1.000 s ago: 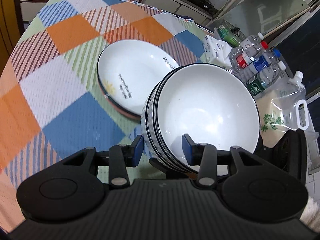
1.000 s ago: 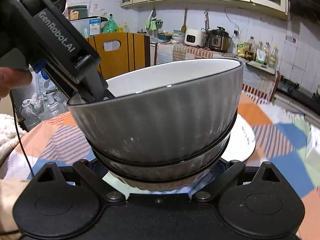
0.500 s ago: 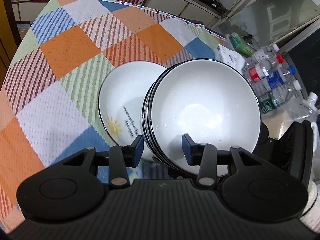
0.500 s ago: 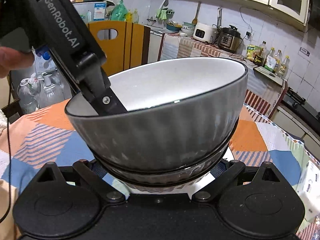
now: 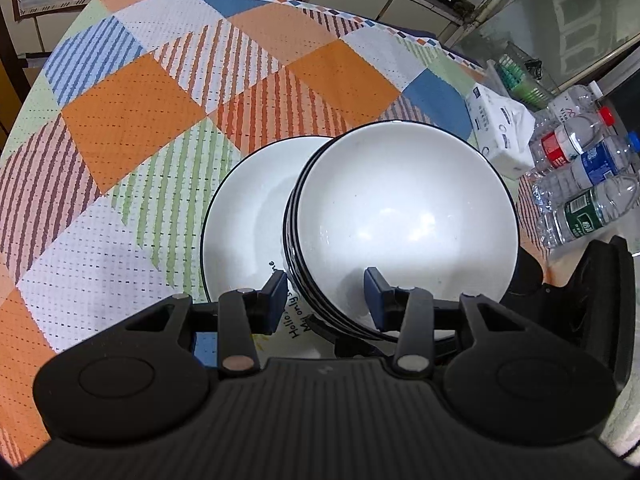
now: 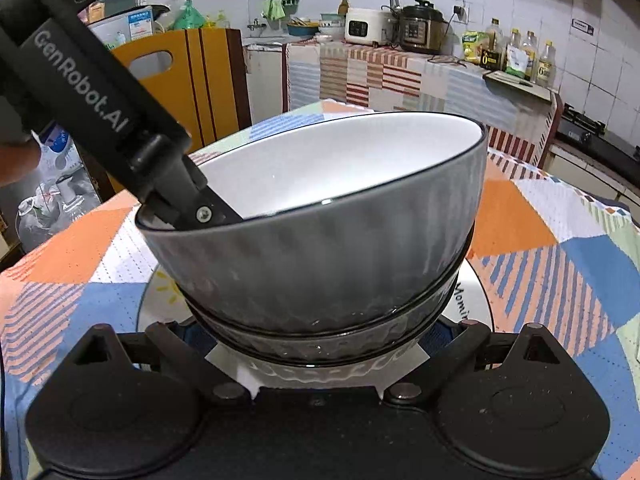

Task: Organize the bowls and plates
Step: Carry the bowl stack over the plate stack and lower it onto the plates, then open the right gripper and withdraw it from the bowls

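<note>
Bowls (image 5: 400, 224), stacked grey ones with white insides and black rims, sit tilted in mid-air over a white plate (image 5: 248, 220) on the checked tablecloth (image 5: 132, 116); the left-wrist view shows about 3 rims at the stack's left edge, though the exact count is hard to make out; the left gripper (image 5: 326, 300) straddles the near rim, its blue-padded fingers (image 5: 276, 294) set one outside the wall and the other inside the top bowl, so it is pinching the stack's rim, though actual pad contact is hidden behind the rim; the plate is partly covered by the stack, and its printed lettering and a yellow sun mark are cut off; in the right-wrist view the bowls (image 6: 332, 248) fill the frame, ribbed sides toward the lens, with the plate (image 6: 472, 312) just below and the left gripper (image 6: 208, 210) reaching down over the far-left rim; the right gripper (image 6: 320, 350) has its fingertips hidden under the bottom bowl, and whether it is spread or pressing on the base I cannot tell; past the table edge stand water bottles (image 5: 576, 184) and a tissue pack (image 5: 500, 132), blurred by the lens; a yellow chair (image 6: 192, 76) stands behind the table
</note>
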`<state>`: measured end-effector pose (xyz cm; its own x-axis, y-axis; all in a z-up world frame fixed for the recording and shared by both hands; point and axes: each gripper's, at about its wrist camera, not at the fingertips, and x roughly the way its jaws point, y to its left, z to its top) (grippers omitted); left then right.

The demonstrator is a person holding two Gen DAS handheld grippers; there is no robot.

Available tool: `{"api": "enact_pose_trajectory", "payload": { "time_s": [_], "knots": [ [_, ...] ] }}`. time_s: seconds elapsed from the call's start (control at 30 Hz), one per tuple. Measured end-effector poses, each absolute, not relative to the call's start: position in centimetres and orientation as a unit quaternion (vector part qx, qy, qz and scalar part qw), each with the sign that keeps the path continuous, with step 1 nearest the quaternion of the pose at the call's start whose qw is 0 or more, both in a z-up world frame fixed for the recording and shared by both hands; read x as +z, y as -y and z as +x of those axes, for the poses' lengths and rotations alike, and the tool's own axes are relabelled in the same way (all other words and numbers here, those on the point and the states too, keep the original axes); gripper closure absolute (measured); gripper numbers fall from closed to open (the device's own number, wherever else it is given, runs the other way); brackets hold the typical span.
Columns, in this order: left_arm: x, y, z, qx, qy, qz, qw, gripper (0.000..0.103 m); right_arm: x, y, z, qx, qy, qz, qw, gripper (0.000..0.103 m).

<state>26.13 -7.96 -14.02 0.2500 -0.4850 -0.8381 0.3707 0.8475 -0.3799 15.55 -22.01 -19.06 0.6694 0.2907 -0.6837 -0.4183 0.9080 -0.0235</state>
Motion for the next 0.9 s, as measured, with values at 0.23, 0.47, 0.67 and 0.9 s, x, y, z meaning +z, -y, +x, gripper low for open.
{"api": "enact_pose_trajectory", "payload": {
  "time_s": [0.23,0.47,0.67,0.9],
  "knots": [
    [-14.2,8.3,25.5,-0.267,-0.534,-0.051,0.801,0.063,-19.3,22.3,15.5,0.191,-0.354,-0.085,0.911,0.004],
    [-15.2,7.5,25.7,-0.262,-0.533,-0.095,0.799,0.059,-19.4,22.7,16.1,0.181,-0.362,-0.064,0.912,0.004],
    [-15.2,7.1,24.5,-0.241,-0.502,-0.106,0.824,0.053,-19.5,22.4,14.9,0.163,-0.368,-0.081,0.912,0.004],
    [-14.4,6.3,22.6,-0.208,-0.461,-0.111,0.856,0.043,-18.1,22.5,12.9,0.142,-0.356,-0.075,0.921,0.004]
  ]
}}
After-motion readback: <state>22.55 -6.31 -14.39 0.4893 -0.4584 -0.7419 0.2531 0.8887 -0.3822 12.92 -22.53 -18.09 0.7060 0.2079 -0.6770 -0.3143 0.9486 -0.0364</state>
